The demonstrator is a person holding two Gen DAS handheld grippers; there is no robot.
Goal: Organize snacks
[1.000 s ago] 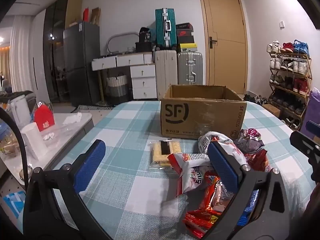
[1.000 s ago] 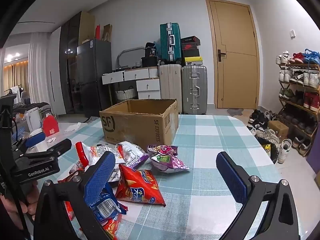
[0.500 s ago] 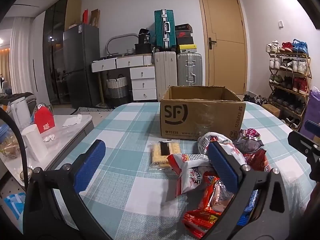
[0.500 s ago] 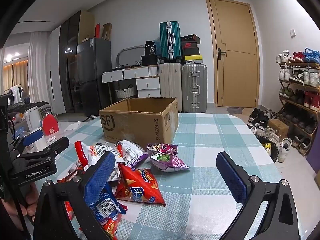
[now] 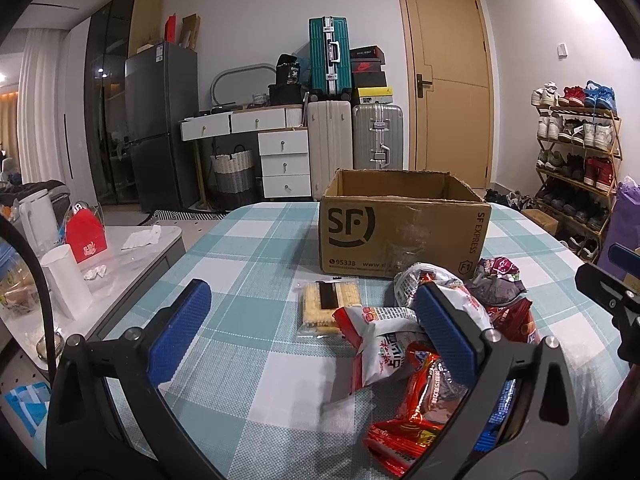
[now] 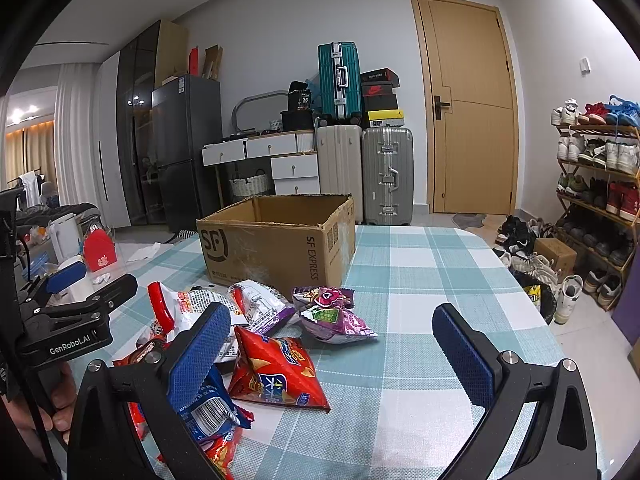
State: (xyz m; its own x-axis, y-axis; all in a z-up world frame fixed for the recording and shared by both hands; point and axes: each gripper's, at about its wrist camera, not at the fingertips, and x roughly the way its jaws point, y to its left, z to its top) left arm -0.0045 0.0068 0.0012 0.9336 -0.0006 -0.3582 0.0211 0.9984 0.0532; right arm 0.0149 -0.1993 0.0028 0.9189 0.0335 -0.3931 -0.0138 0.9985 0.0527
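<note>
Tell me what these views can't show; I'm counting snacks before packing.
- Box floor: both views, hidden by its walls.
- Blue packet: right view, partly behind the right gripper finger; left view, nearly all hidden.
- Red packets: left view, overlapped, behind the left gripper finger.

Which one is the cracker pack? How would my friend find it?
Find the big brown SF cardboard box on the checked tablecloth. Just in front of it, left of the snack pile, the cracker pack lies flat. It is the only clear wrapper, showing pale yellow crackers and a black stripe; its neighbours are puffy coloured bags.
</note>
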